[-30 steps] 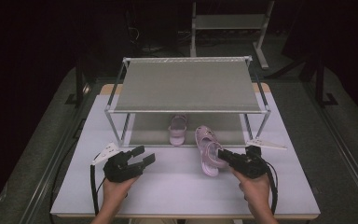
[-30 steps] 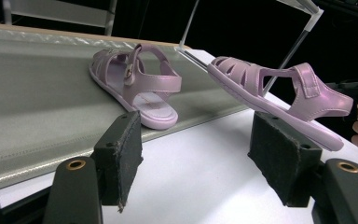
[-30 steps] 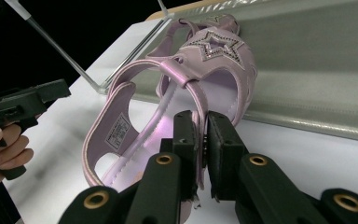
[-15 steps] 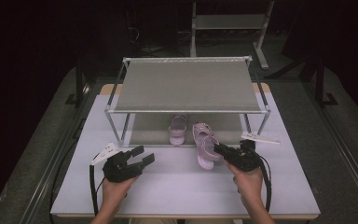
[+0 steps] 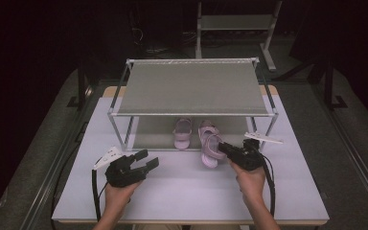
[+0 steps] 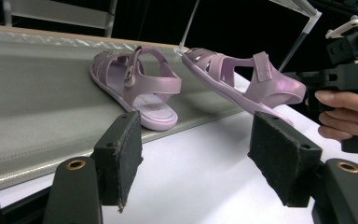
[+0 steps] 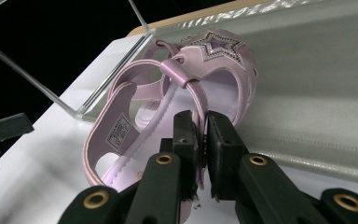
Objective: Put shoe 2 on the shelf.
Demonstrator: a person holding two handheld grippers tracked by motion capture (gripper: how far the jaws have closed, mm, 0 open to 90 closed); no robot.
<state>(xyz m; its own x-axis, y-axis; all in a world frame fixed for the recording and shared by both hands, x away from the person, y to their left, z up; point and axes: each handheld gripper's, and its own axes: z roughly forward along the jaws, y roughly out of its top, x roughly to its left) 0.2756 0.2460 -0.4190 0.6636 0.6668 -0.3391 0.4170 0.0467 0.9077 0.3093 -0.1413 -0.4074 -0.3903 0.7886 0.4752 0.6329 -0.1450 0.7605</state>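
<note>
Right tongs [image 7: 201, 140] clamped on pink sandal [image 7: 177, 98], insole label [image 7: 119, 128] unreadable; left tongs [image 6: 196, 154] agape, empty.

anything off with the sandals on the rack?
One is. The right sandal is tilted, heel lifted off the lower shelf and hanging past its front edge, pinched at the strap by the right gripper. The left sandal lies flat on the shelf.

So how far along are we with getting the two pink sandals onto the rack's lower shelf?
One pink strappy sandal already lies flat on the grey lower shelf of the metal rack. The second pink sandal is in hand: the right gripper is clamped on its heel strap, toe over the shelf edge, heel raised. Left: setting it down and letting go. The left gripper sits open, holding nothing.
</note>
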